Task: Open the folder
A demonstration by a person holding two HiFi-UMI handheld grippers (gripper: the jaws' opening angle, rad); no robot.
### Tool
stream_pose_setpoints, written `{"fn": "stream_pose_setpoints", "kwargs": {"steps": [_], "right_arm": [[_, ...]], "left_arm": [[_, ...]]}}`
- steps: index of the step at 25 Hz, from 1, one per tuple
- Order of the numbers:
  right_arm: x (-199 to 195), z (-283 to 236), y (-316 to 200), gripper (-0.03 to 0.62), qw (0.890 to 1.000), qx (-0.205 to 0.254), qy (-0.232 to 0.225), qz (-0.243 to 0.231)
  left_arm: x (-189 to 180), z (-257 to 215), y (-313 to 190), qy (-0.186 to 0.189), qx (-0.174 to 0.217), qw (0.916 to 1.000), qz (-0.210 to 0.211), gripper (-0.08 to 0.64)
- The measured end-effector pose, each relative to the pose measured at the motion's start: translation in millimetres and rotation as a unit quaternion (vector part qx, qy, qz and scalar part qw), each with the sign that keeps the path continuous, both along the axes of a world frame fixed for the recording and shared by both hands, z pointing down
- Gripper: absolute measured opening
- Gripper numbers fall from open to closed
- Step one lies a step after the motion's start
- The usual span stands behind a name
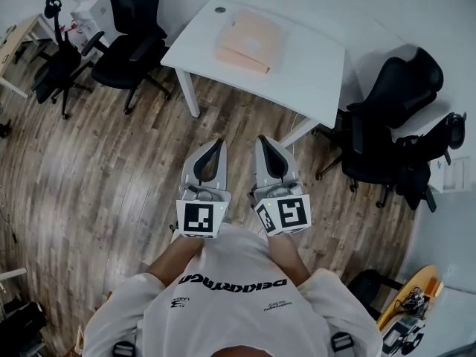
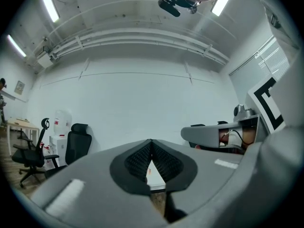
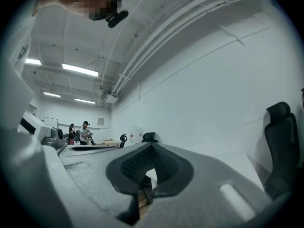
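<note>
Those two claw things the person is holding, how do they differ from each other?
The left gripper shows one marker face of its cube to the head view; the right gripper shows two, its cube turned. Their marker patterns differ too. Shared: both are shut on nothing, side by side over the wooden floor, pointing toward the white table with the closed folder.

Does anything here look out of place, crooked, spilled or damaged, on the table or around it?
Nothing stands out. The folder lies flat and closed on the white table, with nothing spilled beside it. The left gripper and right gripper are shut and empty, over the floor short of the table.
</note>
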State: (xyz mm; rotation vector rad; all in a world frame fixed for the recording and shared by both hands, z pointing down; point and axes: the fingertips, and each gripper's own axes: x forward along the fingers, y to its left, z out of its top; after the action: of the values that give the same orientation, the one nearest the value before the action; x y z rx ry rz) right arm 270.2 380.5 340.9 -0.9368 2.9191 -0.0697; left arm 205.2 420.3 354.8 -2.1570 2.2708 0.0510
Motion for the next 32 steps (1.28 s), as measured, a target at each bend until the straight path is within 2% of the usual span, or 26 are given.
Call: {"fn": "stream_pose_setpoints", "kwargs": {"steps": [5, 18, 21, 26, 29, 32], "right_arm": [[-61.4, -6.6, -49.3, 0.0, 1.0, -0.003, 0.004, 0.017], [-195.6, -21.0, -179.3, 0.0, 0.995, -0.004, 0.009, 0.098], [-219.4, -19.9, -206.3, 0.0, 0.993, -0.008, 0.011, 0.116], [-256.0, -13.6, -232.3, 0.0, 0.992, -0.005, 0.025, 0.123], [-263.2, -6.2, -249.4, 0.0, 0.99, -0.008, 0.031, 0.134], [-264.7, 3.2, -268.3, 0.0, 0.989, -0.023, 0.039, 0.142]], "left_arm": [[-59.1, -6.9, -57.1, 0.01, 0.006, 0.9997, 0.021, -0.003], [-192.0, -20.4, -186.6, 0.01, -0.003, 0.9951, 0.099, -0.003], [-218.0, -17.4, -212.5, 0.003, -0.001, 0.9937, 0.112, -0.003], [-253.4, -2.1, -248.4, 0.035, -0.02, 0.9921, 0.119, -0.003], [-264.0, 11.6, -266.9, 0.039, -0.018, 0.9922, 0.117, -0.003], [-268.0, 18.9, -281.4, 0.047, -0.033, 0.9908, 0.122, -0.003]]}}
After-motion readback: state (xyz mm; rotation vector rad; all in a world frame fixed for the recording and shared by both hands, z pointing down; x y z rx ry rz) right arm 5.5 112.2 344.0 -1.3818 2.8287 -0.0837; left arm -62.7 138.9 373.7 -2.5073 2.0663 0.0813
